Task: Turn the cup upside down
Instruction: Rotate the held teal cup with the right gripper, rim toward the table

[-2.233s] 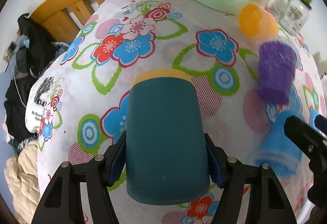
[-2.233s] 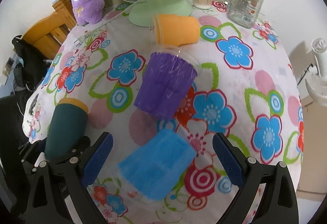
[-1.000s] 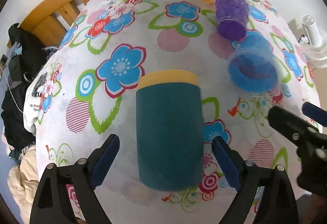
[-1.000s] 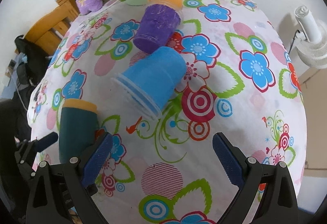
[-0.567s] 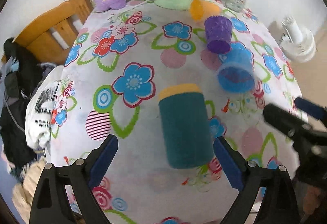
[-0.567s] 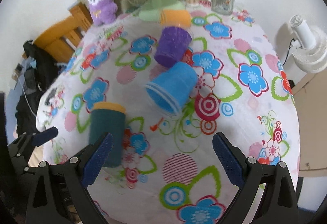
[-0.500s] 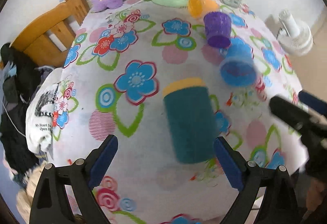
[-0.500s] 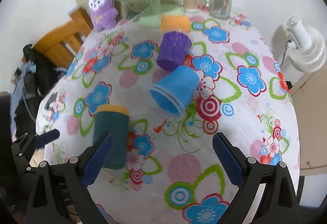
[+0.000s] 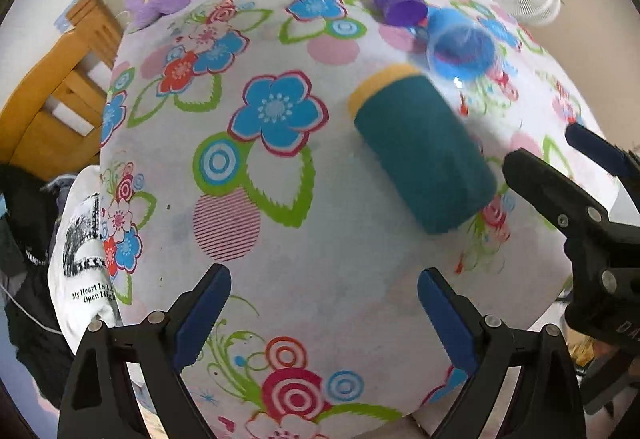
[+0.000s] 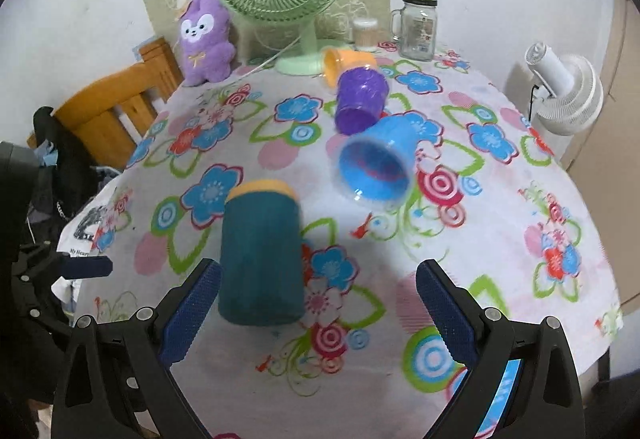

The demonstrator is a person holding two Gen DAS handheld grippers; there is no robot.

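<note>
Both tools wide, empty: left tool (image 9: 322,313), right tool (image 10: 318,303). Teal cup (image 10: 260,255) standing on tabletop (image 10: 500,239). Next, centre blue cup (image 10: 376,167) between fingers, grip mid-body, then rotate.

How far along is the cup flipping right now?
The teal cup stands on the table with its yellow end up, free of both grippers, so that one looks done. Left gripper and right gripper are open and empty. The blue cup, purple cup and orange cup lie on their sides.
</note>
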